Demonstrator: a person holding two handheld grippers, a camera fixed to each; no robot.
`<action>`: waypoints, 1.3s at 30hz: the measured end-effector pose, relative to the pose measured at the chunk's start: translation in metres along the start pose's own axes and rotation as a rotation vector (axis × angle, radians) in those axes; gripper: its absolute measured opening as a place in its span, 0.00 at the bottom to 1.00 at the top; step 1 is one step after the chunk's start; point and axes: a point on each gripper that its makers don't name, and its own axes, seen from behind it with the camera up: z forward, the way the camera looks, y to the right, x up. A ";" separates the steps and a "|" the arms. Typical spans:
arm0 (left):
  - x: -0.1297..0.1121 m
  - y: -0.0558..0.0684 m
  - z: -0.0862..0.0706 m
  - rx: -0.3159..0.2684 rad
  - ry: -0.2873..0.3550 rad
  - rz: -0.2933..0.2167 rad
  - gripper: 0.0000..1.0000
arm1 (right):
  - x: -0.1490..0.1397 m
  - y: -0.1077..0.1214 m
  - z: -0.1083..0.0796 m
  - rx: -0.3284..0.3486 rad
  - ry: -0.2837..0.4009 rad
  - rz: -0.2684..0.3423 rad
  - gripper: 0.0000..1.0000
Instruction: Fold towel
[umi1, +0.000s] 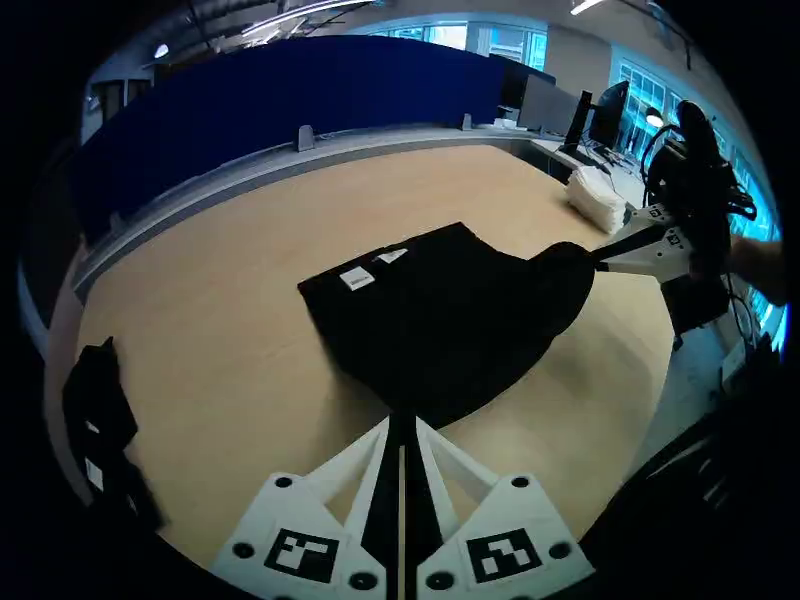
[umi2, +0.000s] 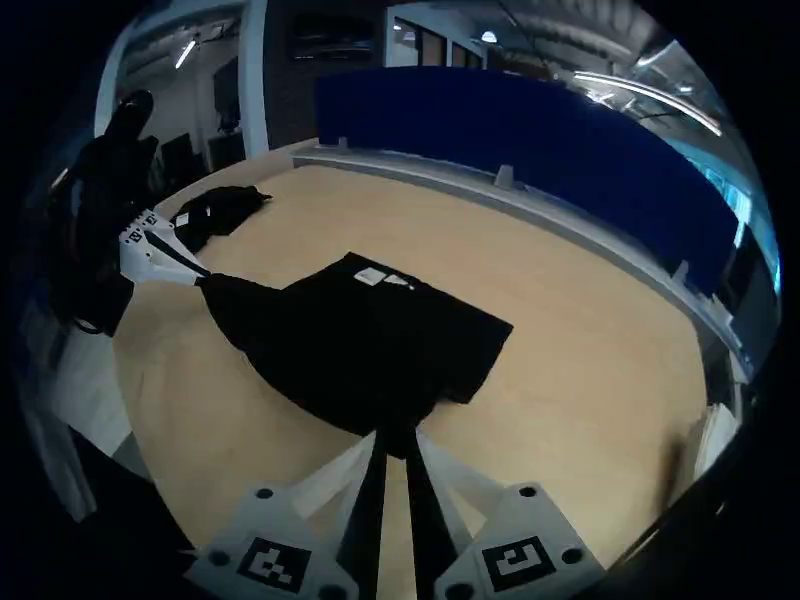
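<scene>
The black towel (umi1: 440, 310) is being held up by its two near corners over the wooden table (umi1: 220, 330), one clenched in the left gripper (umi1: 401, 425), the other in the right gripper (umi2: 395, 438). Judging by this, the fold is only being begun; carrying the edge across is left.

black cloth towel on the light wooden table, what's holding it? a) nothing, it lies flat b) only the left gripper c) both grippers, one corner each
c: the left gripper and the right gripper each pinch a corner of the black cloth towel.
</scene>
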 end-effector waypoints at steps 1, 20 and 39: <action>0.000 0.001 -0.003 0.000 0.000 -0.005 0.03 | 0.000 -0.001 -0.002 0.003 -0.003 -0.003 0.13; 0.009 -0.002 -0.007 0.001 0.003 -0.062 0.03 | 0.004 0.002 -0.006 0.024 -0.040 -0.018 0.13; 0.056 -0.053 0.057 0.012 -0.009 -0.069 0.03 | 0.044 0.064 0.061 0.017 -0.049 0.044 0.13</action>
